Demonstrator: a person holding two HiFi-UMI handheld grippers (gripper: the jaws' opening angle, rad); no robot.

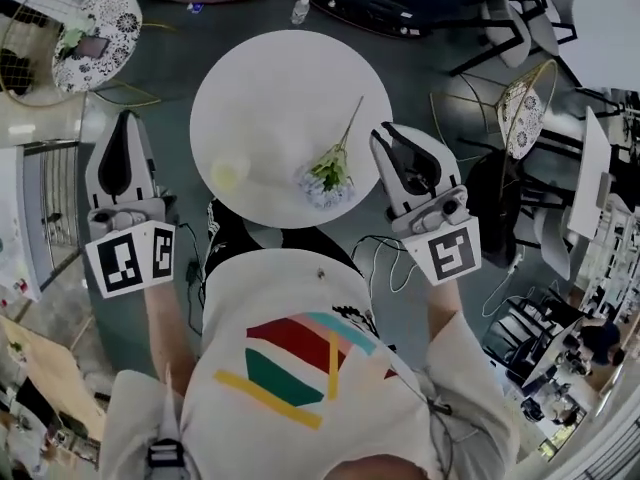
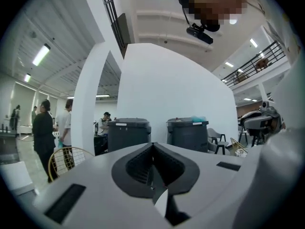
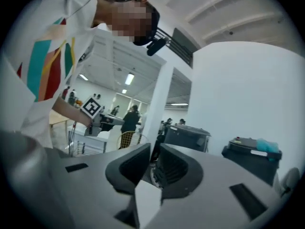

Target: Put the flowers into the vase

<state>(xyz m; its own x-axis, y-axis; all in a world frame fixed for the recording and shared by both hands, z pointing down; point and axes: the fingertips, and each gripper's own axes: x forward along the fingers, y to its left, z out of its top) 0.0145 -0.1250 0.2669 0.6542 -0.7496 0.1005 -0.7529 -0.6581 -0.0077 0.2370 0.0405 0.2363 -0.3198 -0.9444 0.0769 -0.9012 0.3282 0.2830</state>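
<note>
Head view, table: a round white table [image 1: 270, 78].
Head view, flower: the flower [image 1: 330, 173] lies flat on the table, bloom toward the near edge.
Head view, vase: the pale vase [image 1: 230, 175] stands left of the bloom, apart from it.
Head view, grippers: the left gripper [image 1: 125, 118] is off the table's left edge; the right gripper [image 1: 384, 131] is near the flower, not touching it.
Left gripper view: jaws closed together, empty.
Right gripper view: jaws all but together, empty.

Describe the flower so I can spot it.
Find the round white table in the head view. Near its closer edge lies a pale blue flower bunch on a thin green stem; the small yellowish round object left of it has no stem.
</note>
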